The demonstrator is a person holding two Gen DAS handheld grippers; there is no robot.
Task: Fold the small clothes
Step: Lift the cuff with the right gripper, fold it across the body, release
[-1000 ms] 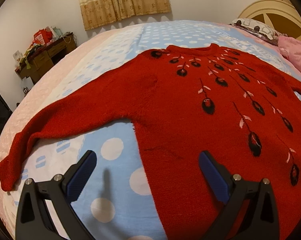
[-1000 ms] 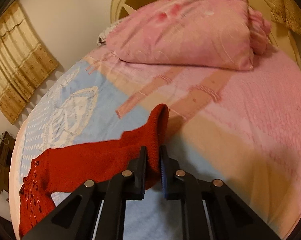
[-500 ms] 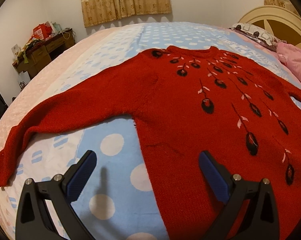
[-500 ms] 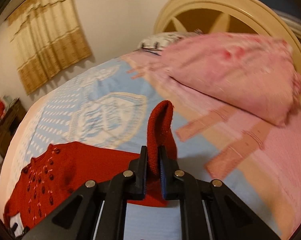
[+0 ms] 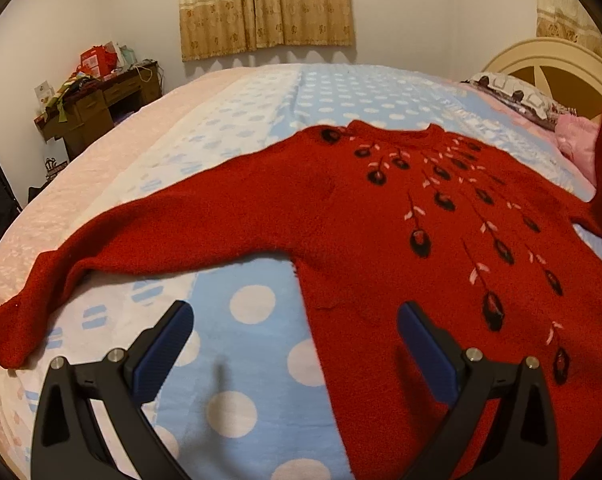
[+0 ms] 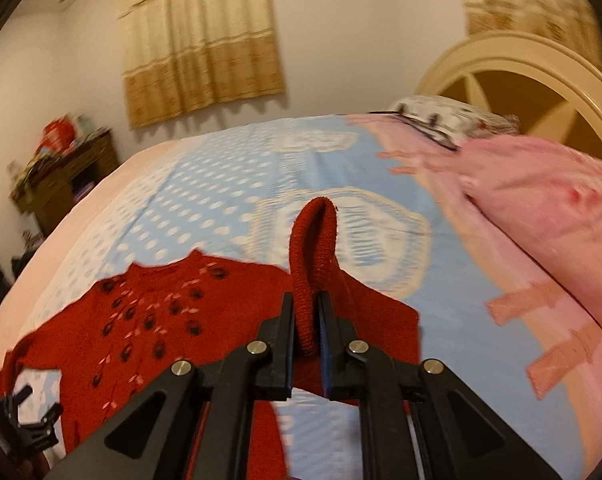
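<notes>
Garment: red sweater (image 5: 381, 232), knit, dark bud and pink leaf pattern on the front. Lies front up, flat, across the middle of the bed (image 5: 261, 92), neck toward the far edge by the curtain (image 5: 265, 4).
Left sleeve: spread straight out toward the bed's left edge, cuff (image 5: 15, 332) near that edge, not folded.
Right sleeve: cuff (image 6: 315, 248) lifted off the bed, standing up in a loop, rest of the sleeve trailing down to the body. Seen also at the right rim of the left wrist view.
Right gripper (image 6: 307, 320): jaws clenched on the right sleeve just below the cuff, fabric pinched between them.
Left gripper (image 5: 293, 344): jaws spread wide, nothing between them; hovers over the lower left side of the body, one finger over the blue dotted sheet, the other over red knit. Contact with fabric: cannot tell.
Around: pink pillow (image 6: 541, 188) and headboard (image 6: 513, 64) toward the bed's right end; cluttered desk (image 5: 97, 104) beyond the far left corner.
Progress: early, my read. Sweater laid out, one sleeve picked up, no fold set down.
Left to do: likely lay the right sleeve across the chest, same for the left sleeve, then fold the body up from the hem.
Motion blur: right wrist view smeared, details of the far sheet unclear.
</notes>
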